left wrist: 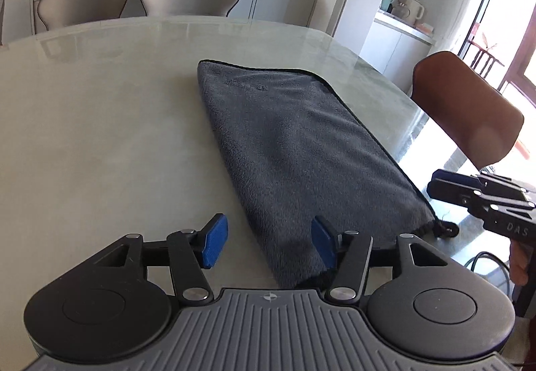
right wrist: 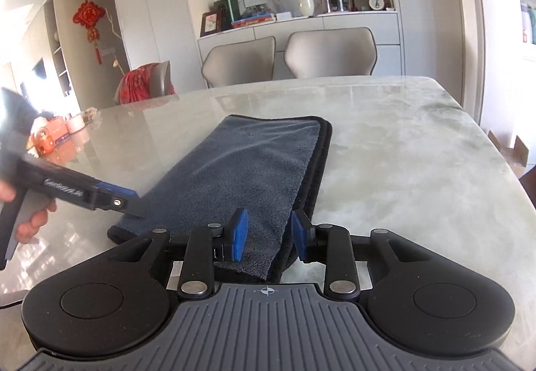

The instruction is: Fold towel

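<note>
A dark grey towel lies folded into a long strip with several layers on the pale marble table. In the left wrist view my left gripper stands open over the towel's near left corner; its right pad hovers over the cloth and its left pad is over bare table. My right gripper is open astride the towel's near right edge, and the stacked layers lie loose between the blue pads. Each gripper also shows in the other's view: the right gripper by the towel's right corner, the left gripper at its left edge.
Two grey chairs stand at the table's far side and a brown chair at its right end. Small orange and pink items sit on the table far left. A hand holds the left gripper's handle.
</note>
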Motion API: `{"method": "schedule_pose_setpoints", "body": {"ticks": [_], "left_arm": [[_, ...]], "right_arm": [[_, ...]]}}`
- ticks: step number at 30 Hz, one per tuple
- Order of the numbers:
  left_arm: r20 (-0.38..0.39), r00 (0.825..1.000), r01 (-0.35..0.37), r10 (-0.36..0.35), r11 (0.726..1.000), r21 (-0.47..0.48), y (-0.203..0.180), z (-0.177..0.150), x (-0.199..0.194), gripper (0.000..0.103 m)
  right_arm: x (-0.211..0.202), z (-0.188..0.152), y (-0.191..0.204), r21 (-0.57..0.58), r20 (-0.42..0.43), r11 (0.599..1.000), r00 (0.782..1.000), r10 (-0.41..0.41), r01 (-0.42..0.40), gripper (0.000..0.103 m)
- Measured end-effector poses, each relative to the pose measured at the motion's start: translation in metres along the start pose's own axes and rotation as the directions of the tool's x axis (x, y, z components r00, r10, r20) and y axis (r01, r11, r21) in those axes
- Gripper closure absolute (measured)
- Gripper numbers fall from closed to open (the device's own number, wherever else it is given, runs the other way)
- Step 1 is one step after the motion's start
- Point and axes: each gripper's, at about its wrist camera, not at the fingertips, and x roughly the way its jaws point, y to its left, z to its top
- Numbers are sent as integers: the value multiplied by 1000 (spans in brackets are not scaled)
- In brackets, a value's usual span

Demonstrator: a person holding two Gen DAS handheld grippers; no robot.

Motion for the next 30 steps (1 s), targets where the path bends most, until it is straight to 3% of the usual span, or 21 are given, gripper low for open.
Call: {"method": "schedule_pose_setpoints", "body": {"ticks": [7, 12, 14, 17, 22, 26, 30], "left_arm": [[-7, 1000, 10, -10, 998, -55, -4, -6, -3, 32], [-38, 999, -3, 2, 1000, -18, -20, -5, 4, 14], [-38, 999, -30, 30, 1000, -3, -27, -6, 6, 14], [-33, 999, -18, 19, 999, 31, -34, -7, 6, 29], [-45, 999, 5, -3, 1000, 30, -36, 0, 8, 76], [-55, 995, 74, -79, 994, -79, -22, 12, 8, 85], [-35, 995, 90, -94, 992, -86, -25, 22, 3, 86]], "right_arm": [[-10, -8, 9, -4, 18, 1000, 1000, 9, -9, 73], [-15, -13, 15, -18, 20, 1000, 1000, 5, -5, 72], [-16, -14, 16, -18, 17, 1000, 1000, 4, -4, 73], [-17, -15, 19, -33, 16, 999, 1000, 0, 1, 72], [-19, -17, 33, -109, 21, 994, 1000, 8, -5, 72], [-15, -20, 51, -211, 1, 977, 1000, 28, -27, 72], [-10, -24, 72, -339, -9, 940, 1000, 28, -30, 72]]}}
